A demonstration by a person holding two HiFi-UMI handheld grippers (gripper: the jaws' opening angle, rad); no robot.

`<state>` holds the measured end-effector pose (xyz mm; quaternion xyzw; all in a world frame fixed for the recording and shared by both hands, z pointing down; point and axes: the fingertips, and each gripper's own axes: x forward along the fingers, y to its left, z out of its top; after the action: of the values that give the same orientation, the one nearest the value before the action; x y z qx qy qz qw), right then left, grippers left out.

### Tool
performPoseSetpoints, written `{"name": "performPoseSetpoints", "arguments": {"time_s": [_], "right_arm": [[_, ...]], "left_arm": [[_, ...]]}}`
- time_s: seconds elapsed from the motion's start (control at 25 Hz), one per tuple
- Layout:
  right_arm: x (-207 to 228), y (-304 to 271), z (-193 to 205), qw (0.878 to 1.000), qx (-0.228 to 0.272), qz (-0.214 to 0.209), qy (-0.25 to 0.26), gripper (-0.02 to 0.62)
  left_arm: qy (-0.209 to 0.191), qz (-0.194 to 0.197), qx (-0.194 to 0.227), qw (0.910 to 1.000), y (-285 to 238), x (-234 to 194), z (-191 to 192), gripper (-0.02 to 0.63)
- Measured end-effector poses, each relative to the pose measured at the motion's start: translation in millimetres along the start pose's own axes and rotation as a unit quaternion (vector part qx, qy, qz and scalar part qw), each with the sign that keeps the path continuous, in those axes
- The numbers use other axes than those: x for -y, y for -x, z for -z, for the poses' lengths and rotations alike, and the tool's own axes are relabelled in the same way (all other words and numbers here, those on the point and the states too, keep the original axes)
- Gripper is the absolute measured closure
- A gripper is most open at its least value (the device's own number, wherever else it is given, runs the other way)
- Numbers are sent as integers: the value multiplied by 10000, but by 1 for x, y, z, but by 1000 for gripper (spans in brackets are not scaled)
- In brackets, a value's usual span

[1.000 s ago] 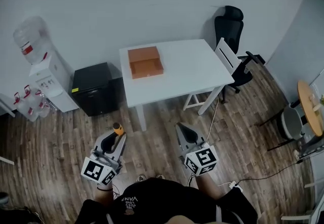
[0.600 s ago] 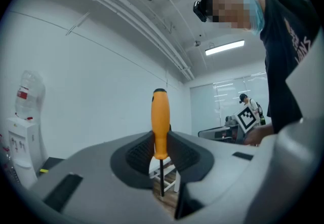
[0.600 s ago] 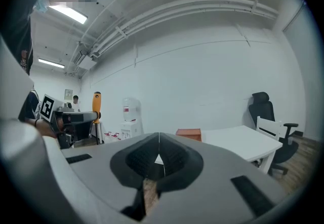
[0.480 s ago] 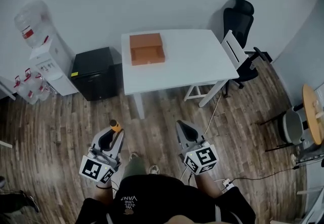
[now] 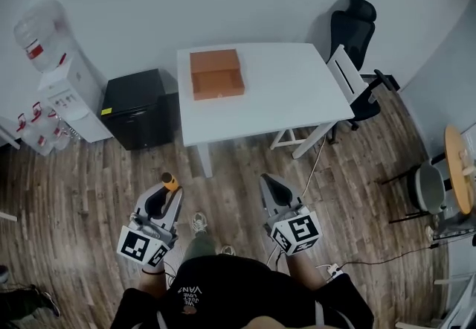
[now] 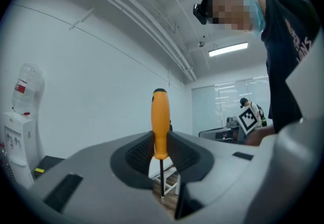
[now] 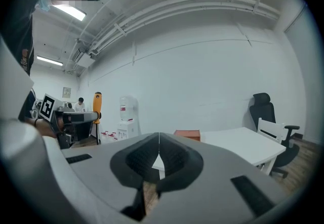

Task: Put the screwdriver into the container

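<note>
A white desk (image 5: pixel 290 93) stood on a wood floor (image 5: pixel 89 186), black cabinet (image 5: pixel 137 115) and water dispenser (image 5: pixel 67 97) left of it, office chair (image 5: pixel 353 28) right.

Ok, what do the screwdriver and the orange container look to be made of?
The screwdriver: handle looks like smooth orange plastic, evenly coloured with a slight sheen; the thin dark shaft looks like metal. The container: matte orange, flat walls and square corners, perhaps cardboard or plastic; too distant to say.

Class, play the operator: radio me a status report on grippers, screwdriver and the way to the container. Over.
Left gripper shut on screwdriver, handle up. Right gripper shut, empty. Orange container open on white table ahead; only bare floor between.
</note>
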<state>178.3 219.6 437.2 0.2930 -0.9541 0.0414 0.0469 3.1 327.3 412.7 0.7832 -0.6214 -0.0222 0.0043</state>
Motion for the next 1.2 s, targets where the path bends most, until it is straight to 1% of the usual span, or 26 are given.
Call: {"name": "performPoseSetpoints", "arguments": {"time_s": [0.28, 0.76, 0.88, 1.0, 1.08, 1.2], "right_arm": [[9, -51, -16, 9996, 49, 234, 135, 583], [26, -130, -36, 9968, 129, 775, 125, 583], [30, -145, -39, 9957, 151, 913, 104, 583], [29, -157, -40, 9944, 170, 1036, 79, 583], [27, -165, -39, 9941, 150, 1074, 68, 583], [28, -174, -37, 9940, 90, 1091, 76, 583]], "left_arm": [[5, 169, 104, 9998, -32, -54, -8, 523], [-23, 616, 159, 9980, -88, -138, -16, 523], [-38, 738, 152, 9972, -96, -153, -18, 523], [-156, 898, 153, 9957, -100, -165, -21, 523], [-274, 943, 114, 9951, -103, -173, -19, 523], [-278, 1024, 126, 9943, -111, -178, -17, 523]]}}
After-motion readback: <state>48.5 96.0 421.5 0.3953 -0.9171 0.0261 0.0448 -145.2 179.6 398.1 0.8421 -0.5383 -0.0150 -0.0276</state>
